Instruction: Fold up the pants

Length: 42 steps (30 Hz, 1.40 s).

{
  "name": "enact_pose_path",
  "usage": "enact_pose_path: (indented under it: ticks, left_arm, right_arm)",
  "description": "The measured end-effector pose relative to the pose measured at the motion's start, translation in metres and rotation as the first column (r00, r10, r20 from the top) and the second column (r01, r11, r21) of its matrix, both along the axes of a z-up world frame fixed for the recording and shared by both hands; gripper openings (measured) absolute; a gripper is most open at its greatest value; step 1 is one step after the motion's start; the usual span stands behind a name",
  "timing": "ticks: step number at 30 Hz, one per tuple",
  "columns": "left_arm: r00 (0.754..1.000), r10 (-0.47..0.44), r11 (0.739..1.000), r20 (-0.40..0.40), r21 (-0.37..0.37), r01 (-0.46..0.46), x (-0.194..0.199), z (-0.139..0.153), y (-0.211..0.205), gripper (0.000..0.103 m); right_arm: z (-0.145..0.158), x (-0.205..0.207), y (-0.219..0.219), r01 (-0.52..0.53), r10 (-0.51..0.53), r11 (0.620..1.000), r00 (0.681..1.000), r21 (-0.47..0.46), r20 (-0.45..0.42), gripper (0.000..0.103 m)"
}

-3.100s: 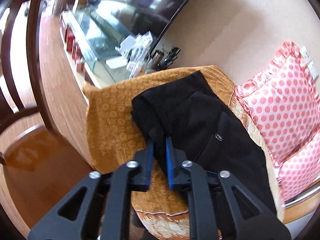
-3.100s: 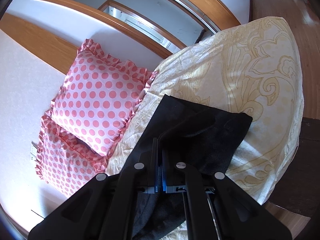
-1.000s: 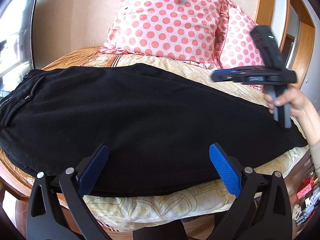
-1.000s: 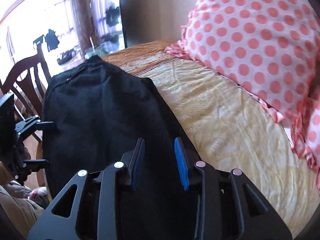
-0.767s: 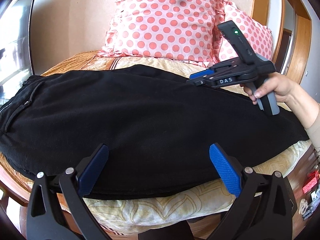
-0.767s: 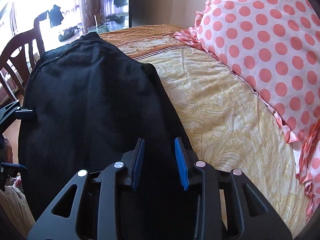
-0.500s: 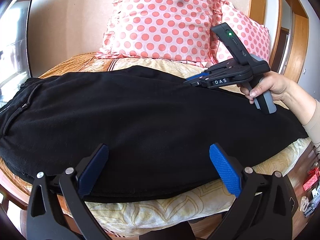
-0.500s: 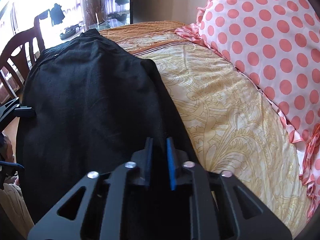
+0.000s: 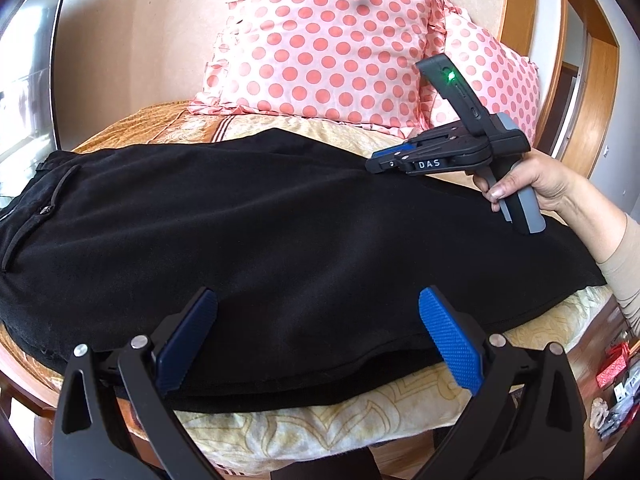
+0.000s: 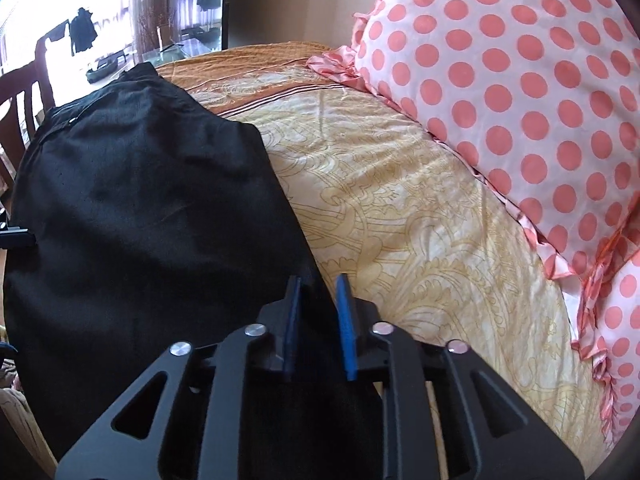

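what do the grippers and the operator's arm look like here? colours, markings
Both grippers are black skeletal frames with silver rivets and textured blue finger pads: left gripper, right gripper. Seen from the left wrist view, the right gripper carries white "DAS" lettering, a green LED on its black upper housing and a grey handle. The bare hand has a beige sleeve.

Your bed (image 9: 256,446) wears a yellow patterned cover (image 10: 420,216) that turns orange toward its far left end. The pants (image 9: 280,240) lie flat on it along the near edge, waistband at the left end, leg cuffs at the right end, with the near hem just short of the edge. Two polka-dot pillows (image 9: 328,52) stand along the far edge, the bigger one near the middle and the smaller (image 9: 496,76) beside it toward the right corner.
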State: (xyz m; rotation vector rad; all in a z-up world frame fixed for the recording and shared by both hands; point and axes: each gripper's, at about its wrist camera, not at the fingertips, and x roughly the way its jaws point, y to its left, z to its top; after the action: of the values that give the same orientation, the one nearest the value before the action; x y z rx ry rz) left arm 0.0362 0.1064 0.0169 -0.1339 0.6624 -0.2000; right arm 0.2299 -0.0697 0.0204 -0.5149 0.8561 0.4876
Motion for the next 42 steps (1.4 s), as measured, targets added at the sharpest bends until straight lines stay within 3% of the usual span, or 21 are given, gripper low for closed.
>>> enact_pose_path:
  ticks: [2, 4, 7, 13, 16, 18, 19, 21, 23, 24, 25, 28, 29, 31, 34, 40, 42]
  left_arm:
    - [1.0, -0.01, 1.0, 0.002, -0.016, 0.01, -0.004, 0.003, 0.003, 0.101]
    - [1.0, 0.0, 1.0, 0.024, -0.022, 0.0, -0.007, 0.01, 0.009, 0.101]
    - [0.997, 0.032, 0.999, 0.065, -0.032, -0.03, -0.008, 0.021, 0.018, 0.101]
    - [0.997, 0.059, 0.998, 0.051, 0.013, -0.06, 0.006, 0.017, 0.018, 0.101]
    - [0.998, 0.054, 0.998, -0.01, 0.035, -0.054, 0.01, -0.001, 0.016, 0.101]
    - [0.999, 0.052, 0.995, 0.006, 0.09, -0.052, 0.005, -0.007, 0.011, 0.101]
    - [0.999, 0.049, 0.99, 0.012, 0.13, -0.051, 0.002, -0.009, 0.006, 0.101]
    - [0.998, 0.053, 0.988, 0.022, 0.146, -0.055, -0.001, -0.013, 0.004, 0.101]
    - [0.998, 0.058, 0.988, 0.032, 0.141, -0.062, -0.003, -0.014, 0.005, 0.101]
    - [0.998, 0.06, 0.989, 0.033, 0.136, -0.064, -0.003, -0.014, 0.005, 0.101]
    - [0.997, 0.065, 0.989, 0.034, 0.129, -0.068, -0.002, -0.014, 0.006, 0.101]
    - [0.997, 0.075, 0.99, 0.033, 0.121, -0.078, 0.0, -0.014, 0.006, 0.101]
    - [0.997, 0.075, 0.989, 0.033, 0.124, -0.079, -0.001, -0.014, 0.006, 0.101]
    - [0.997, 0.076, 0.988, 0.035, 0.131, -0.08, -0.001, -0.014, 0.005, 0.101]
    - [0.996, 0.077, 0.987, 0.034, 0.141, -0.081, -0.001, -0.015, 0.003, 0.101]
    - [0.996, 0.079, 0.986, 0.03, 0.141, -0.083, -0.001, -0.015, 0.003, 0.101]
    - [0.996, 0.082, 0.986, 0.028, 0.143, -0.085, 0.0, -0.015, 0.002, 0.101]
  right_arm:
    - [0.016, -0.009, -0.021, 0.049, -0.05, 0.998, 0.997, 0.027, 0.056, 0.05]
    - [0.033, -0.021, -0.052, 0.114, -0.122, 0.99, 0.987, 0.085, 0.101, 0.05]
    - [0.042, -0.043, -0.091, 0.199, -0.215, 0.969, 0.972, 0.149, 0.099, 0.05]
    - [0.014, -0.103, -0.116, 0.27, -0.271, 0.963, 0.956, 0.025, 0.113, 0.049]
    - [-0.002, -0.124, -0.137, 0.365, -0.357, 0.928, 0.928, -0.072, 0.105, 0.049]
    - [0.001, -0.143, -0.157, 0.429, -0.424, 0.903, 0.899, -0.026, 0.112, 0.049]
    - [0.009, -0.158, -0.173, 0.486, -0.485, 0.874, 0.866, 0.02, 0.12, 0.049]
    - [0.025, -0.189, -0.207, 0.597, -0.611, 0.792, 0.779, 0.128, 0.144, 0.061]
    - [0.044, -0.23, -0.258, 0.714, -0.765, 0.637, 0.632, 0.289, 0.124, 0.066]
    - [0.051, -0.256, -0.291, 0.767, -0.843, 0.522, 0.53, 0.374, 0.091, 0.066]
    - [0.055, -0.276, -0.316, 0.798, -0.892, 0.429, 0.447, 0.424, 0.061, 0.066]
    - [0.057, -0.339, -0.385, 0.848, -0.987, 0.121, 0.16, 0.517, -0.031, 0.065]
    - [0.054, -0.357, -0.401, 0.845, -0.994, 0.055, 0.097, 0.533, -0.051, 0.062]
    - [0.046, -0.383, -0.427, 0.834, -0.995, -0.041, 0.014, 0.55, -0.096, 0.057]
    - [0.029, -0.401, -0.445, 0.818, -0.983, -0.137, -0.043, 0.558, -0.178, 0.053]
    - [0.006, -0.396, -0.444, 0.822, -0.964, -0.15, 0.002, 0.549, -0.267, 0.046]
    - [0.003, -0.391, -0.441, 0.82, -0.963, -0.129, 0.031, 0.557, -0.268, 0.028]
